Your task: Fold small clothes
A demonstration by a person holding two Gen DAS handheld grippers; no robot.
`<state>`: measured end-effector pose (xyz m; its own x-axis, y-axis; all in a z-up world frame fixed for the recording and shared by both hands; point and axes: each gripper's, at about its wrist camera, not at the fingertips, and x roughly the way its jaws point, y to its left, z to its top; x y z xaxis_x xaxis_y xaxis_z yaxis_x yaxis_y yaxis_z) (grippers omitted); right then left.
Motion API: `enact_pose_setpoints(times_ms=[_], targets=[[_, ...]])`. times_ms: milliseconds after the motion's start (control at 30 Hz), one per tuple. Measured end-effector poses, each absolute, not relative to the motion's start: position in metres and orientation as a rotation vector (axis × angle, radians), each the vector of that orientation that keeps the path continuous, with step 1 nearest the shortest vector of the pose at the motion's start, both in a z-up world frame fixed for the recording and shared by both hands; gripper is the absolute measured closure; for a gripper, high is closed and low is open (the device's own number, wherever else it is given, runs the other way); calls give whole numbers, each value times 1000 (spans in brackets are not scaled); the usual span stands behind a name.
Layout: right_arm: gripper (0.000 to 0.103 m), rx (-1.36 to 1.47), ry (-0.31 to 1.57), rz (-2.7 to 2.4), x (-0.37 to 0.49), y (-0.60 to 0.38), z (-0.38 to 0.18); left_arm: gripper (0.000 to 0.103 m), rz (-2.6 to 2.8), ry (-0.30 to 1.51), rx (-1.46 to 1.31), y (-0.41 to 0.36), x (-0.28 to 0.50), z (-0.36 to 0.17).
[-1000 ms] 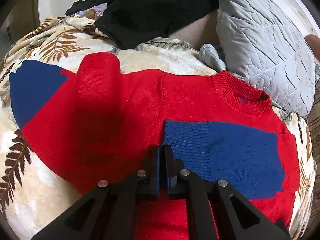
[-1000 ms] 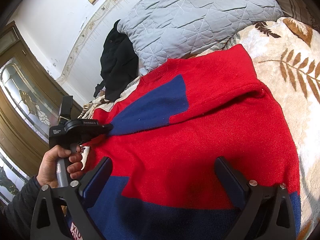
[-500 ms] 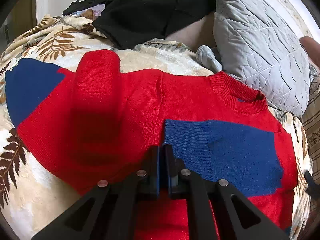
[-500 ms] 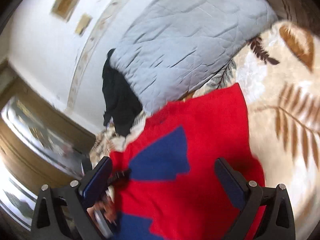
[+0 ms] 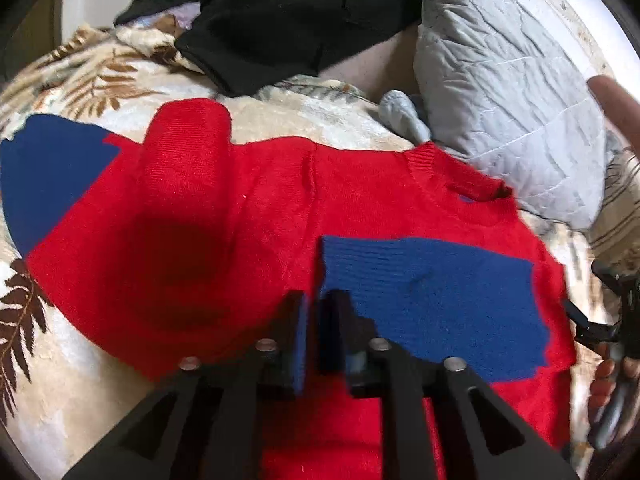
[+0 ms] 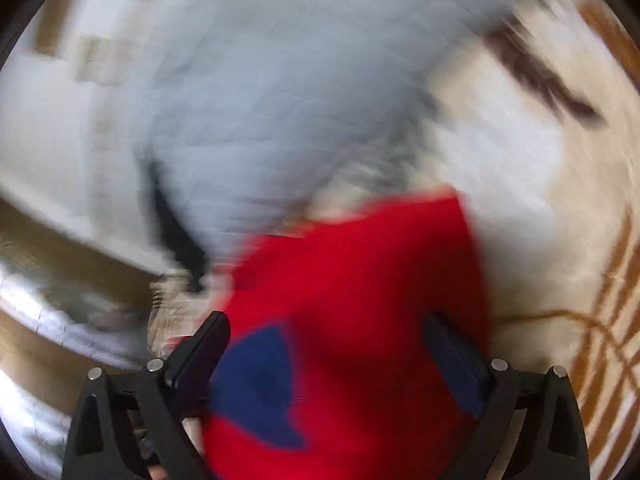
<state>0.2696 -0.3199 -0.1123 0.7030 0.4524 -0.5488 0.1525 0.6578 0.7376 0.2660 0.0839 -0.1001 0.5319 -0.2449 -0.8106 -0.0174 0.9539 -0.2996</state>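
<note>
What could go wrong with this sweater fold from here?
1. The left gripper is shut at the corner of the folded blue sleeve; lifting away could drag that fold open.
2. The right gripper is open and its view is heavily blurred, so a grab now could miss the red sweater.
3. The black garment lies close behind and could get caught.

Quilted grey pillow (image 5: 508,92) at two o'clock; crumpled black garment (image 5: 296,12) at twelve; cream leaf-patterned blanket (image 5: 68,344) beneath.
</note>
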Motion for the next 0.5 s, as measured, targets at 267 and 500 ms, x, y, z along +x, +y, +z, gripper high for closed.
enact_pose_setpoints(times_ms=[267,500], targets=[[3,457,675,277,162,-207,-70,27,-53,784,-578,205,236,-35],[3,396,784,274,148,-176,-122,28,167,776,-913,371,262,-59]])
